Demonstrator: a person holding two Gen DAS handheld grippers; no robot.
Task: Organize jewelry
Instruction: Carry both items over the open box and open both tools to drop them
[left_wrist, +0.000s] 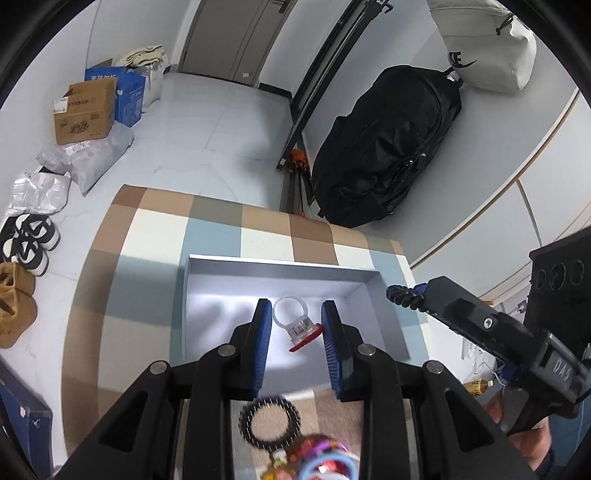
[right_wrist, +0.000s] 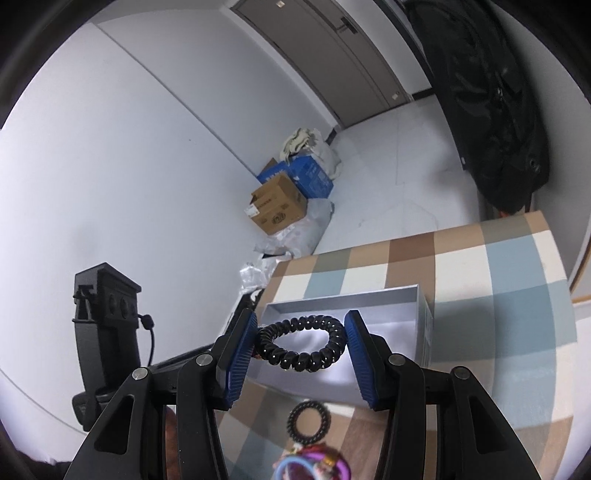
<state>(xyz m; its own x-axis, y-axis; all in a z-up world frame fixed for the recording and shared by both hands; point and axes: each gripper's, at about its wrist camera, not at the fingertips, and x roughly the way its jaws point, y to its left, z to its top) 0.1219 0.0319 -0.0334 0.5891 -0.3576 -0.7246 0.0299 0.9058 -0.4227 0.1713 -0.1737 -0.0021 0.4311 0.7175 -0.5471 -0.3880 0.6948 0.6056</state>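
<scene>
The right hand-held gripper (right_wrist: 301, 343) pinches a black coil band (right_wrist: 301, 345) just above the gray box (right_wrist: 343, 295) on the desk (right_wrist: 517, 295). The left hand-held gripper (left_wrist: 297, 345) is spread over a clear ring (left_wrist: 295, 317) in the box. Lower the band gently, then let go.

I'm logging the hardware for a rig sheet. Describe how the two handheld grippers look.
Both are matte black plastic frames with round silver pivot pins. The left gripper and right gripper each carry ribbed blue pads lining their jaws. Seen from the left wrist camera, the right gripper's body bears pale "DAS" lettering and a small screw.
</scene>
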